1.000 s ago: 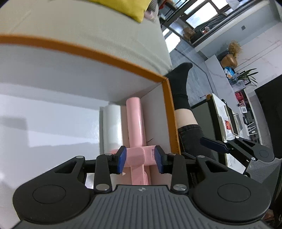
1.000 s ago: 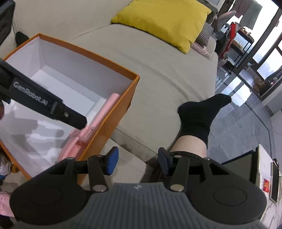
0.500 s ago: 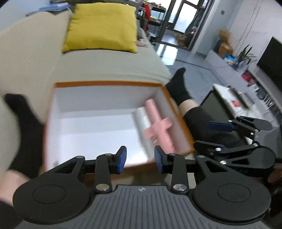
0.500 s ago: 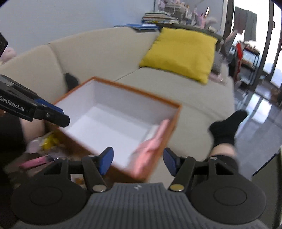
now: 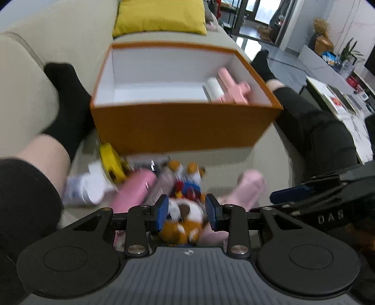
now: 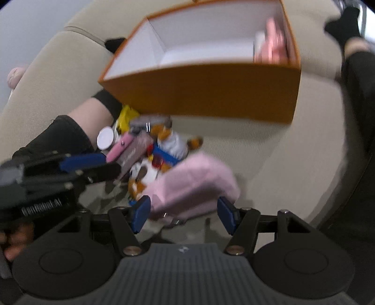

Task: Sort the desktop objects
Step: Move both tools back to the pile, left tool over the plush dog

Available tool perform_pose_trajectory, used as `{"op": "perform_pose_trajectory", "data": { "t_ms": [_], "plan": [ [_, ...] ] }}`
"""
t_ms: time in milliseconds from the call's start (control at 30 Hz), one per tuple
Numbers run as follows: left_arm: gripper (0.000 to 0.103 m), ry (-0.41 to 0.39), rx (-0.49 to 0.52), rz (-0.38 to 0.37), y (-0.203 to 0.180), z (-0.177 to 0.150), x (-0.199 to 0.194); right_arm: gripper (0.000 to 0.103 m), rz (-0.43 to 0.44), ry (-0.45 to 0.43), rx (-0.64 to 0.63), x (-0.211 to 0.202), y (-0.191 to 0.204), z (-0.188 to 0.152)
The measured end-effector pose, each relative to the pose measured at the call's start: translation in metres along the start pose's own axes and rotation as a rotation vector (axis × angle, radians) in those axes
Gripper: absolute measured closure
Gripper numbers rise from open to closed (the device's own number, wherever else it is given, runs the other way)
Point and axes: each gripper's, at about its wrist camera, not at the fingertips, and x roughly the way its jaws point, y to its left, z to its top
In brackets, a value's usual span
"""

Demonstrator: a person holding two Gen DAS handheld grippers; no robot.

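Note:
An orange box (image 5: pixel 182 124) with white inside stands on the sofa and holds a pink tool (image 5: pixel 234 88) and a white roll (image 5: pixel 214 88). In front of it lies a pile: an orange-and-white plush toy (image 5: pixel 182 220), a pink case (image 5: pixel 133 192), a yellow tape (image 5: pixel 112 164) and a fluffy pink item (image 5: pixel 248 187). My left gripper (image 5: pixel 186 212) is open, its pads either side of the plush toy. My right gripper (image 6: pixel 184 213) is open, wide around the fluffy pink item (image 6: pixel 194 187). The box (image 6: pixel 211 93) and the plush toy (image 6: pixel 145 173) also show in the right wrist view.
A person's legs in black socks (image 5: pixel 68 103) lie left and right (image 5: pixel 311 126) of the box. A yellow cushion (image 5: pixel 161 16) sits on the sofa behind. A low table (image 5: pixel 337 101) stands at the right.
Both grippers have pulled back from the box and dropped down over the pile in front of it. The pink tool stays in the box.

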Motion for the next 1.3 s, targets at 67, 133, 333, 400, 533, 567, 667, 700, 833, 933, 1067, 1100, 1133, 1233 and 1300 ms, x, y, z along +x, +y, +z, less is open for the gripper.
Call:
{"op": "perform_pose_trajectory", "data": {
  "t_ms": [67, 133, 333, 400, 533, 567, 667, 700, 833, 933, 1067, 1100, 1133, 1233, 1300],
  "plan": [
    [0.064, 0.016, -0.004, -0.002, 0.0, -0.009, 0.005, 0.036, 0.019, 0.014, 0.05, 0.007, -0.003, -0.006],
    [0.064, 0.031, -0.011, -0.001, 0.003, -0.016, 0.009, 0.033, 0.023, 0.009, 0.088, 0.01, -0.004, -0.009],
    [0.064, 0.062, -0.015, -0.021, 0.006, -0.033, 0.023, 0.029, -0.001, -0.019, 0.113, 0.025, 0.006, 0.0],
    [0.064, 0.06, -0.012, -0.031, 0.005, -0.036, 0.026, 0.029, -0.01, -0.006, 0.11, 0.029, 0.009, 0.001],
    [0.066, 0.047, -0.016, -0.038, 0.006, -0.038, 0.023, 0.039, -0.019, 0.012, 0.099, 0.04, 0.012, -0.002],
    [0.065, 0.047, -0.026, -0.043, 0.008, -0.038, 0.024, 0.045, -0.008, 0.016, 0.097, 0.041, 0.012, -0.003],
    [0.065, 0.032, -0.032, -0.04, 0.011, -0.038, 0.021, 0.06, 0.01, 0.007, 0.071, 0.036, 0.014, -0.003],
    [0.065, 0.021, -0.026, -0.029, 0.01, -0.039, 0.019, 0.061, 0.007, 0.003, 0.056, 0.034, 0.015, -0.003],
    [0.064, 0.0, -0.026, -0.001, 0.015, -0.037, 0.016, 0.068, -0.049, -0.014, -0.007, 0.022, 0.014, -0.003],
    [0.051, -0.005, -0.037, -0.011, 0.018, -0.037, 0.016, 0.068, -0.097, -0.026, -0.016, 0.012, 0.006, -0.004],
    [0.051, -0.006, -0.036, -0.016, 0.017, -0.037, 0.022, 0.067, -0.064, -0.009, 0.059, 0.008, -0.009, -0.007],
    [0.051, -0.004, -0.031, -0.011, 0.016, -0.037, 0.023, 0.065, -0.06, -0.011, 0.079, 0.007, -0.011, -0.008],
    [0.051, -0.002, -0.019, 0.0, 0.014, -0.036, 0.025, 0.061, -0.06, -0.015, 0.099, 0.006, -0.013, -0.008],
    [0.048, -0.004, 0.003, 0.027, 0.01, -0.036, 0.026, 0.058, -0.052, -0.017, 0.159, 0.004, -0.018, -0.008],
    [0.047, -0.013, 0.016, 0.026, 0.006, -0.035, 0.027, 0.057, -0.039, -0.025, 0.193, 0.0, -0.019, -0.007]
  ]
}}
